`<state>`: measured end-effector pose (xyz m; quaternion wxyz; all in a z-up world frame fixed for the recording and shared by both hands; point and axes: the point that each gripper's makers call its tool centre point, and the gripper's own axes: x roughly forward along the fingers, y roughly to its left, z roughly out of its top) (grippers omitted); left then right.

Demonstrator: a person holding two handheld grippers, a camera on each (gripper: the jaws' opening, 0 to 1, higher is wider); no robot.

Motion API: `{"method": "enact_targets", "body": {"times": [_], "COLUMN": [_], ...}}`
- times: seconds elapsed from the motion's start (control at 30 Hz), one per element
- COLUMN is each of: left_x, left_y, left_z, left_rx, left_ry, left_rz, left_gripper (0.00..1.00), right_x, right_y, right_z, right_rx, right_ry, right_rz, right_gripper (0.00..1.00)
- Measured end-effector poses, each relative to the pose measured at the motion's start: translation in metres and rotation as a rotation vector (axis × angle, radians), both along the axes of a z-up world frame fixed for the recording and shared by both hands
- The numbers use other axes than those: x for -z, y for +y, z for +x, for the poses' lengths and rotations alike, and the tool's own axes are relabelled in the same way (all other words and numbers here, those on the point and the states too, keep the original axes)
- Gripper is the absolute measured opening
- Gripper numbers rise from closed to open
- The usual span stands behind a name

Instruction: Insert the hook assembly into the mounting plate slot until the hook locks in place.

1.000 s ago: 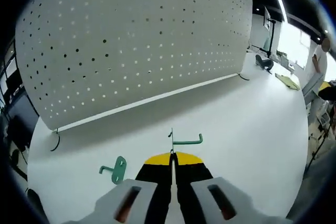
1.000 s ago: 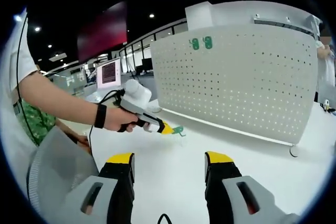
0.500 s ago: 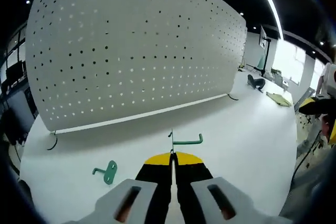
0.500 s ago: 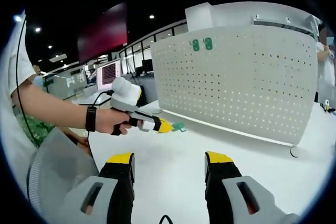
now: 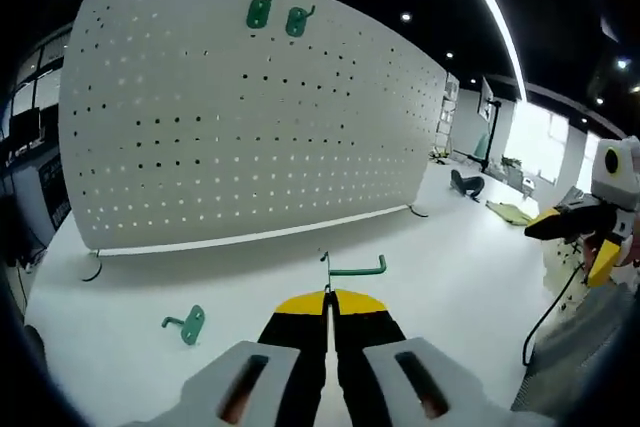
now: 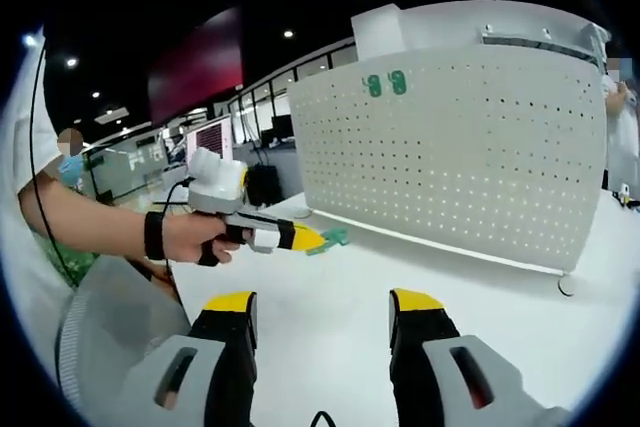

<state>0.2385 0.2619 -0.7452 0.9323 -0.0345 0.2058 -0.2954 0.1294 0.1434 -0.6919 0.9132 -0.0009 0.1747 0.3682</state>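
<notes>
- Raised since the earlier frames: in the right gripper view the left gripper [image 6: 312, 239] sits higher against the pegboard [image 6: 450, 147] than a second ago, and in the left gripper view more of the pegboard's [image 5: 250, 117] top edge shows, with two mounted hooks now in sight.
- Left gripper view: the left gripper [image 5: 327, 297] has its yellow-tipped jaws pressed together on the thin plate of a green hook [image 5: 352, 269]; the hook's arm runs to the right of the jaws and ends in an upturned tip.
- The held hook is clear of the table [image 5: 450, 267] and well short of the pegboard.
- A second hook [image 5: 186, 324] lies loose on the table, left of the jaws.
- Two mounted hooks [image 5: 275, 15] hang side by side near the pegboard's top edge.
- The right gripper [image 5: 578, 219] enters at the right edge, held by a hand; its jaw state cannot be told from here.
- Right gripper view: the right gripper [image 6: 320, 322] has its jaws spread wide with nothing between them, above bare table [image 6: 340, 277].
- A hand [image 6: 190, 237] grips the left gripper, which carries the hook [image 6: 333, 238] at its tip, near the pegboard's lower left corner but apart from it.
- The mounted hooks [image 6: 385, 84] show at the pegboard's upper left.
</notes>
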Motion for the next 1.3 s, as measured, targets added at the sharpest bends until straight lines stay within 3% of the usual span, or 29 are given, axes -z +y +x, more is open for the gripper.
{"method": "enact_targets", "body": {"times": [0.43,0.93,1.3], "left_x": [-0.027,-0.05,-0.067], "left_y": [-0.018,-0.026,-0.037], "left_z": [-0.023,-0.04,-0.06], "left_rx": [0.062,0.085,0.091], "left_ry": [-0.092,-0.143,-0.184], "left_rz": [-0.062,-0.124,-0.204], "left_gripper": [0.01,0.01,0.01], "right_x": [-0.002,-0.013,-0.026], "right_y": [0.009,0.016,0.031], "right_z": [0.002,0.006,0.008], "right_rx": [-0.007,-0.013,-0.011], "right_ry": [0.02,0.007,0.017], "right_rz": [0.032,0.058,0.144], "right_gripper": [0.49,0.43,0.36]}}
